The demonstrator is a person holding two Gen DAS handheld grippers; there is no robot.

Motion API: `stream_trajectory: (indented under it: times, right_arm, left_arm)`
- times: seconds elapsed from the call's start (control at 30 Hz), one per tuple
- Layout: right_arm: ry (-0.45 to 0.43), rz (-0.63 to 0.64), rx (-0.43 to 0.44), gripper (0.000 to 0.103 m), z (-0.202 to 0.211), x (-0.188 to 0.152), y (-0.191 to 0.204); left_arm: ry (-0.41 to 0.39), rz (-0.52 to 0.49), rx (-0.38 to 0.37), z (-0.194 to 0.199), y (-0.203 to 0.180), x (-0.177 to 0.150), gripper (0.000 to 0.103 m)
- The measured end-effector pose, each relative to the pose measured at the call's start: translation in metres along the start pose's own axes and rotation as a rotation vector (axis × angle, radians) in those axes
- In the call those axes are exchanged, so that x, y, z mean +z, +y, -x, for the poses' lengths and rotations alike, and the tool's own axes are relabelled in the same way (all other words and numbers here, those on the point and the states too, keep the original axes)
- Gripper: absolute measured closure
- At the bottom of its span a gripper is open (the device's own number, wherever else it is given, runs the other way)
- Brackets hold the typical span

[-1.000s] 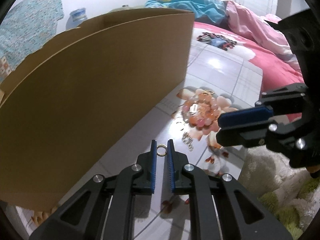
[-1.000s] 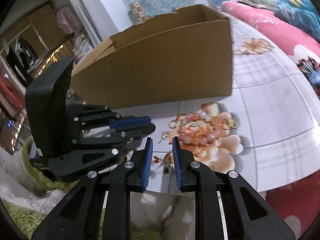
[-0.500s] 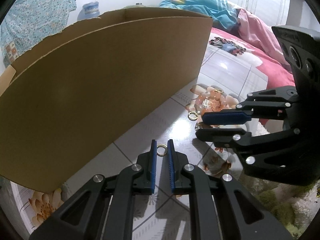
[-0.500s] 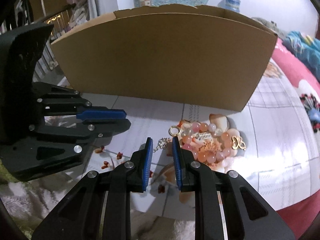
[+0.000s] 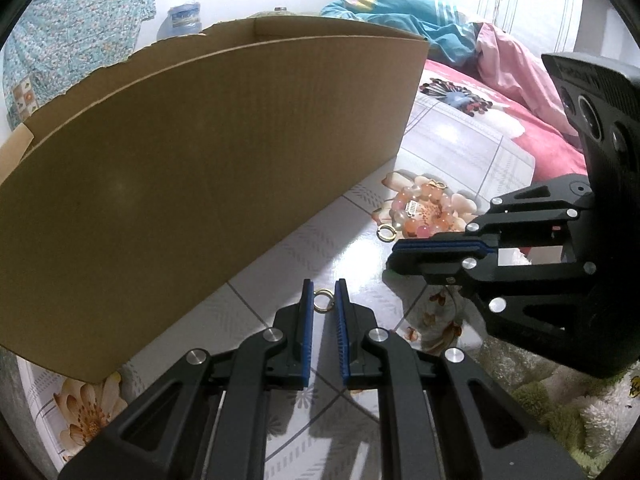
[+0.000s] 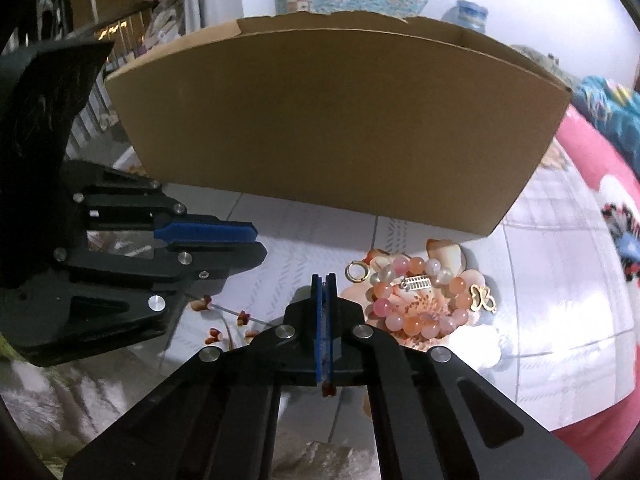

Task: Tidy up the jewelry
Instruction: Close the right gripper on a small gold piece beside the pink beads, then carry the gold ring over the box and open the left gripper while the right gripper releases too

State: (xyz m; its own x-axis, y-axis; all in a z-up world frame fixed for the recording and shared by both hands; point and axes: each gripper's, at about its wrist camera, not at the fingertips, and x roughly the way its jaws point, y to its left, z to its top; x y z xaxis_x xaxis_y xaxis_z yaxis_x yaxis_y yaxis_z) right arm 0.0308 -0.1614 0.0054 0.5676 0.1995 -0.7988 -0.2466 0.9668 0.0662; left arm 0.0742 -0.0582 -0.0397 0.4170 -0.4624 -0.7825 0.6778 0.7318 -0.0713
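Observation:
My left gripper [image 5: 323, 286] is shut on a small gold ring [image 5: 323, 292], pinched upright between its blue pads just above the tiled floor. My right gripper [image 6: 325, 278] has its pads pressed together where a thin silver chain lay; the chain is hidden between them. Just right of it lies a pink bead bracelet [image 6: 412, 326] with a silver charm [image 6: 416, 282], a gold hoop [image 6: 349, 273] and a gold butterfly charm [image 6: 482, 298]. In the left wrist view the bracelet [image 5: 420, 232] and hoop [image 5: 380, 233] lie beyond the right gripper [image 5: 390, 259].
A large open cardboard box [image 6: 340, 120] stands right behind the jewelry and fills the left of the left wrist view [image 5: 200, 180]. A pink flowered blanket [image 6: 592, 248] lies to the right. A shaggy green rug [image 5: 560, 400] is under the right gripper.
My right gripper slid toward the jewelry pile, straddled the silver chain, then closed on it. My left gripper kept its hold on the gold ring and barely moved.

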Motion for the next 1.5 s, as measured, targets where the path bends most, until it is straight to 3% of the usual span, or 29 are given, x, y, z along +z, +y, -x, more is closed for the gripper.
stream_trajectory:
  times: [0.53,0.8,0.9,0.97,1.07,1.27,1.3,1.33,1.5]
  right_arm:
    - [-0.149,-0.112,0.087,0.103,0.053,0.003,-0.036]
    - [-0.264,-0.081,0.08,0.103,0.072,0.054,-0.031]
    - [-0.299,-0.083,0.125,0.103,0.069,0.081,-0.032]
    - [-0.3,-0.089,0.164,0.103,0.062,0.097,-0.036]
    - [-0.238,-0.117,0.223,0.103,0.037,0.123,-0.047]
    - [-0.103,-0.185,0.27,0.098,-0.002,0.142,-0.067]
    - [-0.093,-0.189,0.274,0.093,-0.004,0.141,-0.069]
    - [-0.088,-0.199,0.271,0.088,-0.005,0.141,-0.072]
    - [-0.106,-0.242,0.281,0.084,0.0,0.14,-0.087]
  left_arm:
    - [-0.04,0.031,-0.036,0.019,0.003,0.002,0.093]
    - [-0.207,0.078,-0.167,0.083,0.011,0.041,0.093]
    - [-0.245,0.098,-0.16,0.1,0.022,0.062,0.093]
    - [-0.237,0.103,-0.11,0.1,0.031,0.076,0.093]
    - [-0.165,0.131,-0.043,0.084,0.047,0.096,0.093]
    - [-0.032,0.257,-0.023,0.033,0.085,0.115,0.093]
    - [-0.014,0.288,-0.022,0.026,0.091,0.117,0.093]
    - [-0.003,0.311,-0.029,0.023,0.094,0.117,0.093]
    - [0.017,0.401,-0.084,0.016,0.113,0.115,0.083]
